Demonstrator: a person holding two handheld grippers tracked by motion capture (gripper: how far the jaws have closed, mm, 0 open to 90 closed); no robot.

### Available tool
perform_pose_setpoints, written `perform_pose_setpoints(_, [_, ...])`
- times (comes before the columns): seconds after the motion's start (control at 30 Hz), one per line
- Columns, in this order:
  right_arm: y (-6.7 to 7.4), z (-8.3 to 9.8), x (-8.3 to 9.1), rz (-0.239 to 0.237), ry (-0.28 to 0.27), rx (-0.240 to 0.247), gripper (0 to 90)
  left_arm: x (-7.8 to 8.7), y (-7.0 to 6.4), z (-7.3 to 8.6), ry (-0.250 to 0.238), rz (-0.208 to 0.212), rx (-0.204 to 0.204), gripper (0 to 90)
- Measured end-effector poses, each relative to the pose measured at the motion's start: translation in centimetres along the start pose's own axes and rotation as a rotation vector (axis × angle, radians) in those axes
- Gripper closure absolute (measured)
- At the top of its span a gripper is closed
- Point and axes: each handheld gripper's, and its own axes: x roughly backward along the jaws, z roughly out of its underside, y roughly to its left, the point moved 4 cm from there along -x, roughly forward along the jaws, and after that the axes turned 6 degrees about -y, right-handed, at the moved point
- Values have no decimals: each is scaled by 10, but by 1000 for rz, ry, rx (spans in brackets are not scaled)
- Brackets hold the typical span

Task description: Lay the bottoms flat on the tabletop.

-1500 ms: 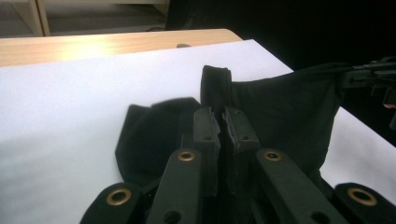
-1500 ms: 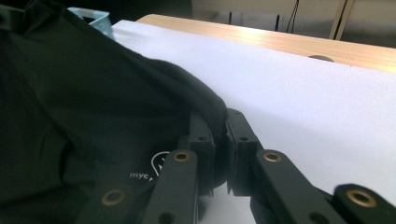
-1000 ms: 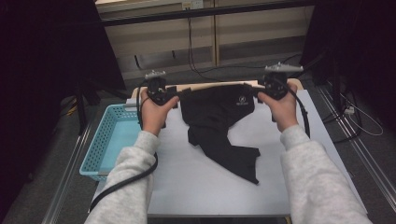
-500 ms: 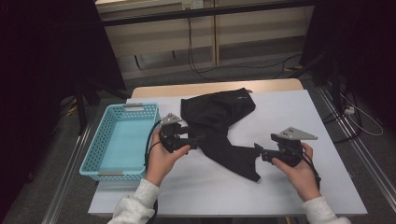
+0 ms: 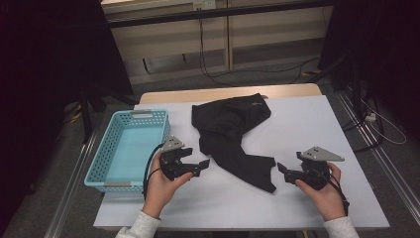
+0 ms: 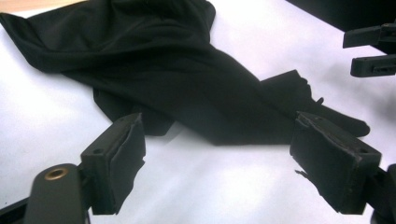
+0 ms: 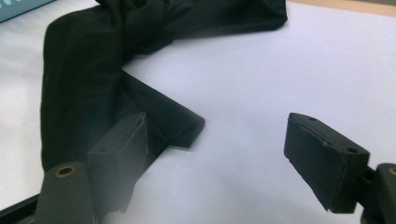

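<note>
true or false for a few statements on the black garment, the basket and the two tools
1. The black garment lies inside the blue basket. False: it lies on the white table top, right of the basket.
2. The left tool has open jaws with nothing between them. True.
3. The right tool is clamped on the garment. False: its jaws stand apart, off the cloth.
4. The basket holds no items. True.
5. The garment is neatly folded. False: it lies crumpled.
</note>
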Motion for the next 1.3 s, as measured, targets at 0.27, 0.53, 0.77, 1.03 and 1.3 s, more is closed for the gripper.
perform_pose_setpoints(0.27, [2, 4, -2, -24, 25, -10, 223, 1, -1, 5, 6, -2, 18, 171])
perform_pose_setpoints(0.53, [15, 6, -12, -65, 52, 30, 273, 4, 2, 13, 21, -16, 29, 168])
perform_pose_setpoints(0.77, [19, 8, -26, -73, 85, 60, 293, 5, -2, 15, 23, -14, 28, 167])
perform_pose_setpoints(1.03, [32, 14, -41, -111, 164, 102, 414, 7, -8, 18, 26, -4, 22, 167])
perform_pose_setpoints(1.3, [49, 13, -46, -162, 172, 126, 801, 12, -5, 18, 11, -10, 39, 168])
